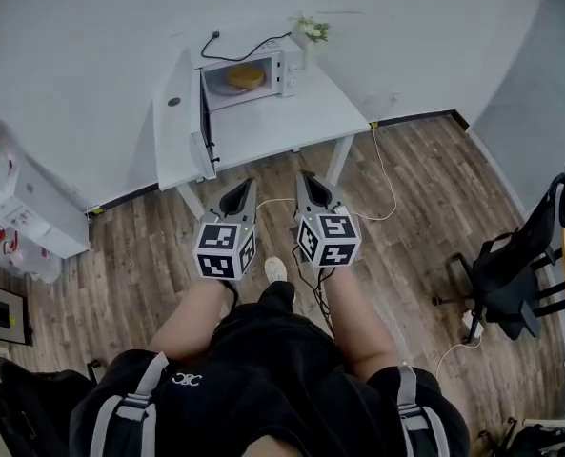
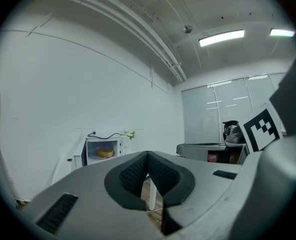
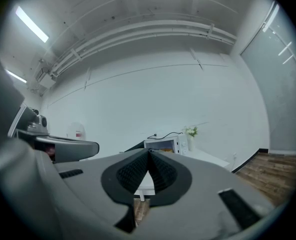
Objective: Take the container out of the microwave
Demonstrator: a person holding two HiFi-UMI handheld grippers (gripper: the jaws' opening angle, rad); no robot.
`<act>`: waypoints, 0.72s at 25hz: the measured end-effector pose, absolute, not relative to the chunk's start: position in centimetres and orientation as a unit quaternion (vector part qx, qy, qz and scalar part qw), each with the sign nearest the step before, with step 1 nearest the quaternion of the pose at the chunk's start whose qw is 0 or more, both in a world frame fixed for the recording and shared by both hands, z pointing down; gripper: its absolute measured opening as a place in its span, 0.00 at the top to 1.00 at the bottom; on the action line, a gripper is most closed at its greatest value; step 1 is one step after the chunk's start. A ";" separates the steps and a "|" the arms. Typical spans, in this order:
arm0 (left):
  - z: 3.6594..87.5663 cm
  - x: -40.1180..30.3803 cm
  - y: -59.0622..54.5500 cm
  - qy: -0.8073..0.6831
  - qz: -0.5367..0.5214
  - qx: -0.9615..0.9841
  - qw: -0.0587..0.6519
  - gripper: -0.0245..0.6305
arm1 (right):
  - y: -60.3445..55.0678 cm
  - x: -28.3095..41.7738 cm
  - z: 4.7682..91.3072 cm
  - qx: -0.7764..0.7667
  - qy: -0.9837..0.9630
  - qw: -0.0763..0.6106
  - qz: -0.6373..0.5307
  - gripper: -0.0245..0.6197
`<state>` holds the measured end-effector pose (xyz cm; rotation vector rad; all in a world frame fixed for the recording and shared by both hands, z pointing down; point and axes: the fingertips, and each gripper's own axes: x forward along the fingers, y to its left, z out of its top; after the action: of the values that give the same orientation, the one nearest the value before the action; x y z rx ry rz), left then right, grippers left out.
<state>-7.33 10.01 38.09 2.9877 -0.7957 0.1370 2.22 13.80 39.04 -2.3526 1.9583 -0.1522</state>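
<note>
The white microwave [image 1: 263, 76] stands on a white table [image 1: 292, 127] against the far wall, with its door [image 1: 206, 127] swung open to the left. Inside it a round yellow container [image 1: 245, 75] sits on the turntable. My left gripper [image 1: 250, 185] and right gripper [image 1: 304, 175] are side by side over the wood floor, well short of the table and pointing at it. Both are shut and hold nothing. The left gripper view shows the left gripper [image 2: 148, 154] with the container [image 2: 106, 153] far off. The right gripper [image 3: 148, 152] faces the distant microwave [image 3: 163, 145].
A vase of white flowers [image 1: 311, 31] stands right of the microwave. A cable [image 1: 382, 184] trails from the table across the floor. A black chair [image 1: 515, 265] is at the right, and white cabinets [image 1: 25, 208] at the left. A kettle [image 2: 231, 130] sits on a counter.
</note>
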 end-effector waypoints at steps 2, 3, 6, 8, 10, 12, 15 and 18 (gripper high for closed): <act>38.7 -6.3 8.4 -0.258 0.045 0.965 0.028 0.94 | 12.1 3.1 39.6 -0.765 0.642 0.033 -0.050 0.96; 38.9 -5.7 7.6 -0.258 0.045 0.965 0.030 0.94 | 11.3 3.5 39.9 -0.763 0.644 0.031 -0.051 0.96; 39.3 -3.8 4.8 -0.259 0.043 0.964 0.032 0.94 | 8.2 5.4 40.3 -0.759 0.649 0.024 -0.049 0.96; 39.5 -2.1 2.4 -0.260 0.043 0.964 0.033 0.94 | 5.9 6.9 40.6 -0.757 0.651 0.020 -0.049 0.96; 39.6 -0.4 0.0 -0.260 0.042 0.964 0.037 0.94 | 3.5 8.5 40.8 -0.755 0.653 0.016 -0.050 0.96; 39.6 1.4 -2.4 -0.261 0.041 0.964 0.040 0.94 | 1.1 10.1 40.8 -0.754 0.655 0.012 -0.049 0.96; 39.5 4.4 -6.2 -0.260 0.043 0.964 0.044 0.94 | -2.6 12.9 40.6 -0.752 0.657 0.006 -0.049 0.96; 39.5 7.3 -10.0 -0.261 0.047 0.963 0.050 0.94 | -6.4 15.7 40.6 -0.749 0.660 0.000 -0.051 0.96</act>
<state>7.25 -9.99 39.55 2.9334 -0.7947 0.1440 15.68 -6.36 40.58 -2.3540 2.0732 -0.1605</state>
